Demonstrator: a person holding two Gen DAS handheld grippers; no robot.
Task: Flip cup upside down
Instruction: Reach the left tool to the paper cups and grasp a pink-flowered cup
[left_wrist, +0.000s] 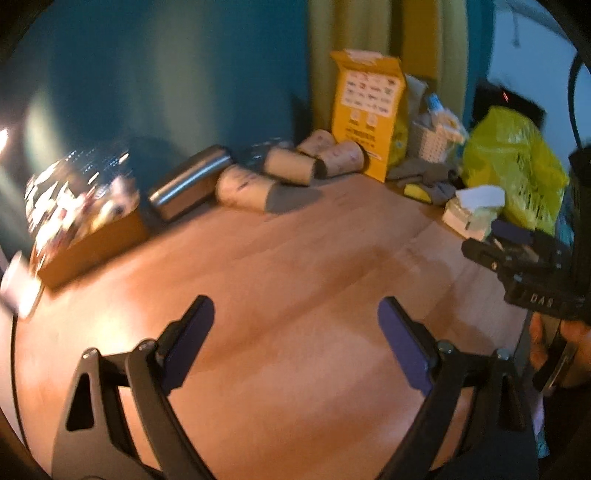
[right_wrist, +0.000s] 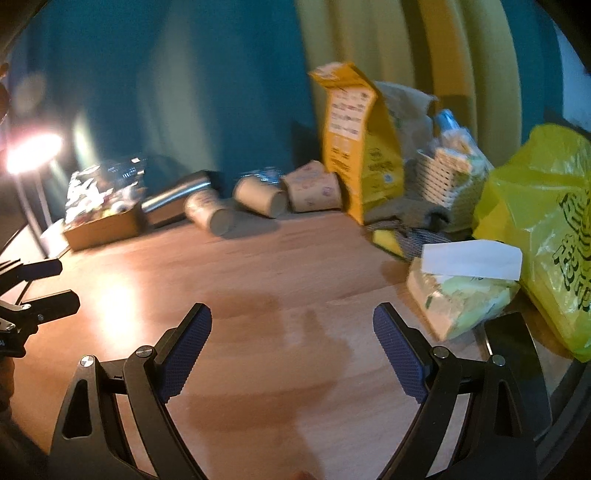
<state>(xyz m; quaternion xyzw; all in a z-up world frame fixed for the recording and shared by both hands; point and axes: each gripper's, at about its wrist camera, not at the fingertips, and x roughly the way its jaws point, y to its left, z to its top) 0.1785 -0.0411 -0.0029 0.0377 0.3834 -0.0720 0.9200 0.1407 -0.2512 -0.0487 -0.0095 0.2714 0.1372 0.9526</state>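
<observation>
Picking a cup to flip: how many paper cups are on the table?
4, all lying on their sides by the back wall: one nearest, beside the steel flask; one behind it; two against the yellow box. More may hide behind.

Cardboard box (left_wrist: 92, 240), far left of the left gripper (left_wrist: 295, 325) — contents smeared by motion blur, not identifiable
Print on the paper cups (right_wrist: 210, 214) ahead of the right gripper (right_wrist: 291, 325): too soft to read
Yellow carton (right_wrist: 354, 147) — label text illegible
Yellow bag (right_wrist: 546, 229), right of the tongs: cut off by the frame edge
Wicker basket (right_wrist: 443, 181): contents blurred, base hidden behind cloth
</observation>
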